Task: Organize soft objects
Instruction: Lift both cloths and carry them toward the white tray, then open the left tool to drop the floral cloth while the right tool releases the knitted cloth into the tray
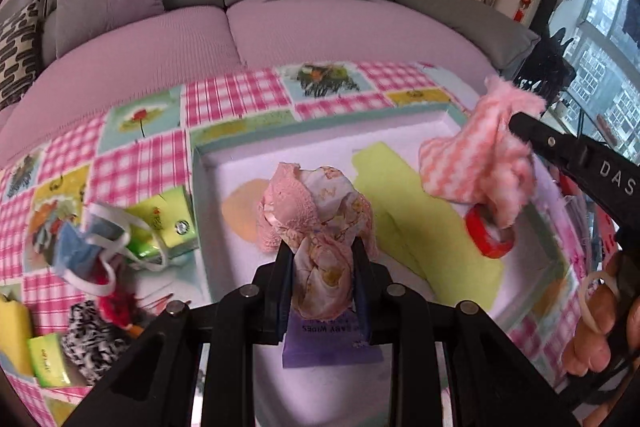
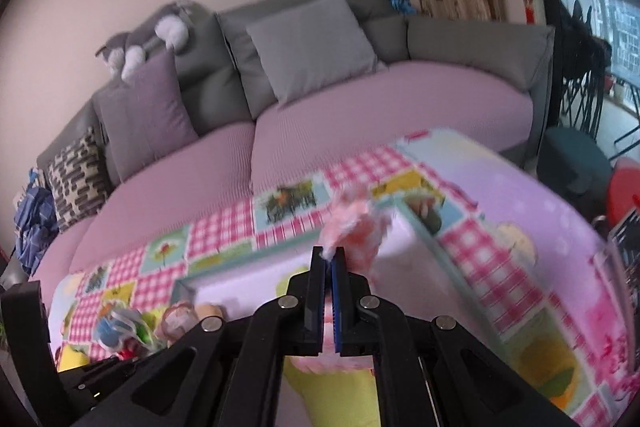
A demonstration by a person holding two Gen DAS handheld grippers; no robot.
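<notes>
Landmark: the tray, a shallow white box with a teal rim lying on the checked cloth. The task is judged partly done. Already inside the tray are a green sheet, a red tape roll and a purple wipes pack; whether these count as sorted cannot be told. The left gripper is clenched on a pink floral garment, held over the tray's near middle; its lace-edged upper part bunches above the fingers and the rest hangs crumpled between them, in front of the wipes pack. The right gripper is clamped tight on a pink-and-white fluffy cloth, held above the tray's far right corner; it is wavy-striped, fuzzy at the edges, and droops in loose folds toward the tape roll. Neither piece yet rests on the tray floor. Still to be handled, outside the tray on its left: a blue face mask with white loops, a black-and-white knit item, a red fuzzy item, a yellow sponge and green packets. Both held pieces are limp and will likely settle in a heap unless spread.
</notes>
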